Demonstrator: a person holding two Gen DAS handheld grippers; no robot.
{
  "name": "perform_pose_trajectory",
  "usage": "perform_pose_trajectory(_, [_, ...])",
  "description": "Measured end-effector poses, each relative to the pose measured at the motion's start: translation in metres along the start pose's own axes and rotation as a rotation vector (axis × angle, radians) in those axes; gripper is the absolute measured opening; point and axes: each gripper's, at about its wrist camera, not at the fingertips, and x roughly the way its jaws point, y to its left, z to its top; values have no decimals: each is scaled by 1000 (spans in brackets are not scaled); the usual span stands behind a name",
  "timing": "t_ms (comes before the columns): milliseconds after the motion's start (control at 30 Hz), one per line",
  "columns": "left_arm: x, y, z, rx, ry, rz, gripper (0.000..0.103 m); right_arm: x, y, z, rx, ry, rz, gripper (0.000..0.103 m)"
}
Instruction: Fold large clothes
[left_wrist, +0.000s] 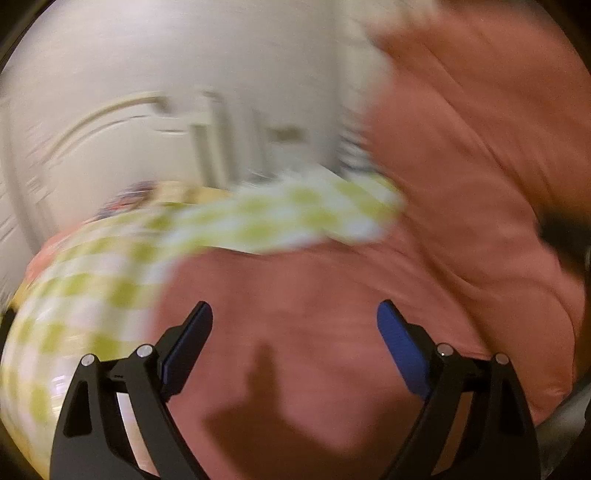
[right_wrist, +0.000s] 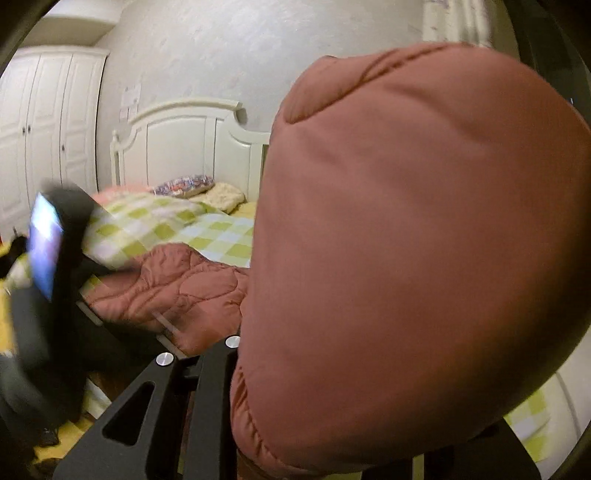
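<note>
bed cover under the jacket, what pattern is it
The bed cover is a yellow-green and white check, sharpest in the right wrist view.

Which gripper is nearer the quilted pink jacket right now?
Right. The right gripper is clamped on a raised fold of the pink jacket; the left gripper hovers open above it, nothing between its fingers.

Left gripper fingers spread wide; right gripper's fingers hidden.

Bulging pink jacket fills space right in front of right gripper, blocking passage ahead. Left gripper hangs over flat jacket spread, nothing between wide jaws. Checked blanket and headboard bound far side of bed.
</note>
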Motion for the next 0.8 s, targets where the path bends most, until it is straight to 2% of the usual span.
perform_pose_trajectory(33, [0, 28, 1, -54, -9, 47, 92, 8, 2, 3, -19, 5, -15, 34])
perform_pose_trajectory(67, [6, 71, 0, -147, 3, 105, 93, 9, 10, 4, -43, 9, -31, 35])
perform_pose_trajectory(133, [29, 131, -8, -298, 75, 133, 92, 12, 24, 7, -77, 14, -51, 35])
perform_pose_trajectory(200, [52, 158, -18, -357, 144, 129, 91, 16, 40, 10, -119, 14, -70, 35])
perform_pose_trajectory(300, [93, 160, -30, -345, 245, 41, 87, 30, 81, 19, -206, 13, -97, 39])
perform_pose_trajectory(367, [104, 150, -35, -318, 277, 19, 84, 42, 110, 16, -284, 15, -100, 46])
perform_pose_trajectory(400, [106, 152, -34, -328, 268, 5, 83, 51, 129, 12, -333, 20, -95, 47])
perform_pose_trajectory(500, [110, 154, -37, -347, 282, -18, 84, 77, 182, -9, -498, 42, -75, 56])
perform_pose_trajectory(533, [111, 154, -39, -351, 283, -20, 84, 94, 207, -28, -618, 69, -79, 64])
perform_pose_trajectory(567, [114, 157, -39, -364, 290, -24, 84, 103, 221, -41, -692, 78, -104, 65])
perform_pose_trajectory(633, [113, 166, -42, -401, 298, -38, 84, 113, 234, -56, -766, 62, -149, 66])
perform_pose_trajectory(700, [104, 176, -44, -415, 298, -33, 85, 115, 224, -56, -734, 77, -111, 66])
perform_pose_trajectory(800, [74, 203, -39, -422, 261, 80, 83, 111, 214, -62, -732, 62, -104, 66])
